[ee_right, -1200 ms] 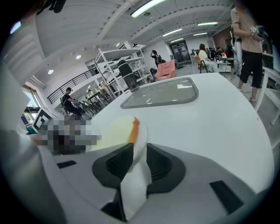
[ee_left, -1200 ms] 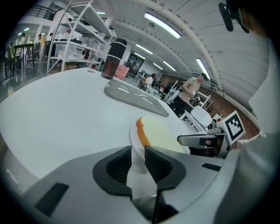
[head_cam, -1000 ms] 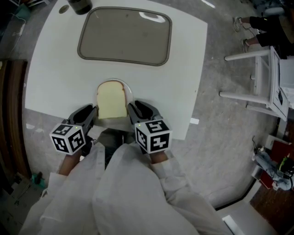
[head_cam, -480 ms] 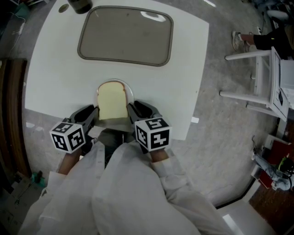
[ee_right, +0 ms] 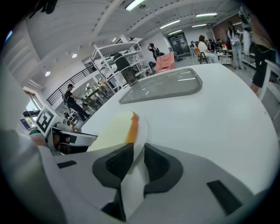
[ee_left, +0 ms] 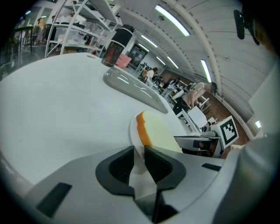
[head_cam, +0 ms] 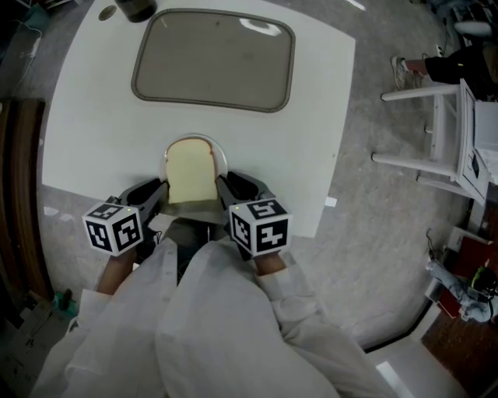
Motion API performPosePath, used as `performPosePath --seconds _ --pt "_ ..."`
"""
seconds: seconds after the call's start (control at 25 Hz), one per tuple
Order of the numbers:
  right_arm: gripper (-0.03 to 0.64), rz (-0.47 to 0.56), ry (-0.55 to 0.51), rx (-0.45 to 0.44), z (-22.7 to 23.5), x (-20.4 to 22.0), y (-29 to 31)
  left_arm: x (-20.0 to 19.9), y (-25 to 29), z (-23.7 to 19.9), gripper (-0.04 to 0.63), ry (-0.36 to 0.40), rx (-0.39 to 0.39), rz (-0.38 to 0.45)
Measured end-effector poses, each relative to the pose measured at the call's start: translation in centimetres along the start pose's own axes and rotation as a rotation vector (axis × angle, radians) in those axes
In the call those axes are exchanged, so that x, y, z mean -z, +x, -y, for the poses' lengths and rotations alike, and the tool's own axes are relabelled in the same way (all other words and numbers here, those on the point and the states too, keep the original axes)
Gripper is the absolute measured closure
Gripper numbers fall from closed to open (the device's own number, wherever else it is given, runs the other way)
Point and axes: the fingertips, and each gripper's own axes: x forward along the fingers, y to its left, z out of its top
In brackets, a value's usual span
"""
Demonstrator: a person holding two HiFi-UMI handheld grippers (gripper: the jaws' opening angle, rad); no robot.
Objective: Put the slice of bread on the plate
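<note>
Two grippers pinch one small white plate (head_cam: 223,162) from opposite sides, at the near edge of the white tabletop (head_cam: 93,124). The left gripper (ee_left: 139,154) has its dark fingers (ee_left: 119,164) drawn in narrow on the plate's left rim, the thin white edge running up between them. The right gripper (ee_right: 133,159) is set the same way on the right rim, its fingers (ee_right: 155,164) pressed against the plate from either face.

The slice of bread (head_cam: 191,172) lies flat on the plate and covers most of it. It is pale yellow on top, with its rounded end pointing away from the person and a golden-brown crust showing along its side in both gripper views. From the head view the slice sits between the two grippers, touching neither. The views don't show whether the plate rests on the tabletop or is held just above it.

Farther back on the tabletop, well apart from the plate, lies a large grey tray (head_cam: 212,61) with rounded corners. A dark container (head_cam: 136,9) stands just beyond the tray's far left corner. Each gripper carries its marker cube, the left cube (head_cam: 114,228) and the right cube (head_cam: 259,225), above white sleeves (head_cam: 218,326). A white chair frame (head_cam: 436,132) stands on the grey floor to the right.
</note>
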Motion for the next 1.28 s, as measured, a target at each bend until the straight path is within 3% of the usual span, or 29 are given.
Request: performPosePath --seconds 0.64,1.28 --pt "0.538 -0.011 0.021 0.048 0.4 0.2 -0.5 0.0 0.2 0.3 0.526 -0.025 0.014 -0.001" --pt "0.54 0.027 0.049 0.088 -0.1 -0.1 -1.1 -0.9 -0.1 0.5 0.526 0.008 0.061 0.005"
